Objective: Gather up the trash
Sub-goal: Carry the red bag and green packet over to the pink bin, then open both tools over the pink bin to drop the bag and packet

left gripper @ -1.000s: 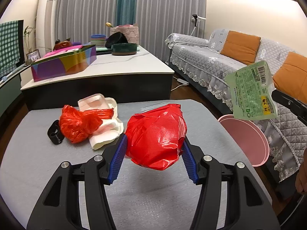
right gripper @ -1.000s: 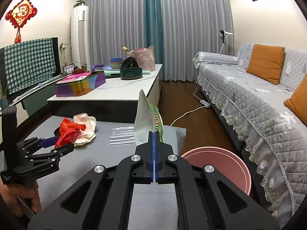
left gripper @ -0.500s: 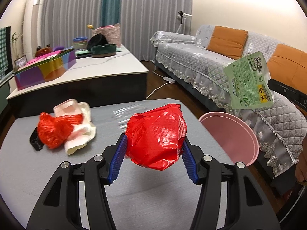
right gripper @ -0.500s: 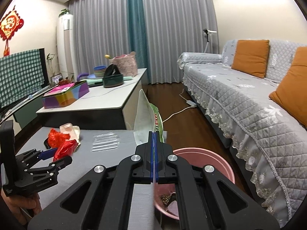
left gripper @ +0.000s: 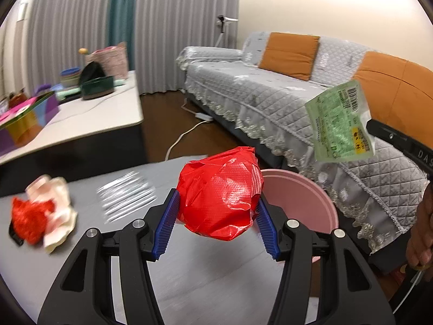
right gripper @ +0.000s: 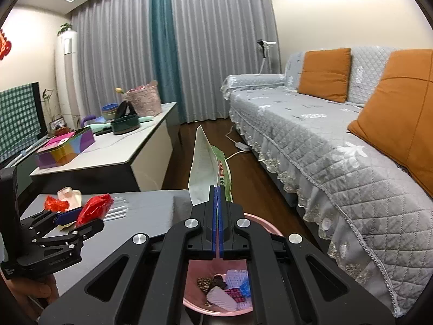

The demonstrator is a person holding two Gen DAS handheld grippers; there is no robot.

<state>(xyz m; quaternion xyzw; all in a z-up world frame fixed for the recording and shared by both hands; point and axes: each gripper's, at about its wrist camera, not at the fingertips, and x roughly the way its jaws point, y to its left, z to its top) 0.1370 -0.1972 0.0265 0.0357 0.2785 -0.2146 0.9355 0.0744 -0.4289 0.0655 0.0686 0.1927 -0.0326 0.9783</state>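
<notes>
my left claw (left gripper: pixel 216 216) is clamped on the red bag (left gripper: pixel 220 193), carried off the table (left gripper: pixel 189 284) toward the pink bin (left gripper: pixel 311 197) at two o'clock. my right claw (right gripper: pixel 217 197) pinches the green wrapper (right gripper: pixel 204 168) flat, directly above the bin, so it should drop in.

Grey quilted sofa (right gripper: pixel 319 140), orange cushions (right gripper: pixel 323 74), colourful tin (right gripper: pixel 65 151) on white table (right gripper: pixel 130 149).

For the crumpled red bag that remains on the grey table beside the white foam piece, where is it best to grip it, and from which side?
Probably grip the red bag at its bunched upper part, coming from above with the jaws open across it. It leans against the white foam piece on one side, so a low sideways approach would likely catch the foam too. The view is blurred, so finer folds cannot be judged.
</notes>
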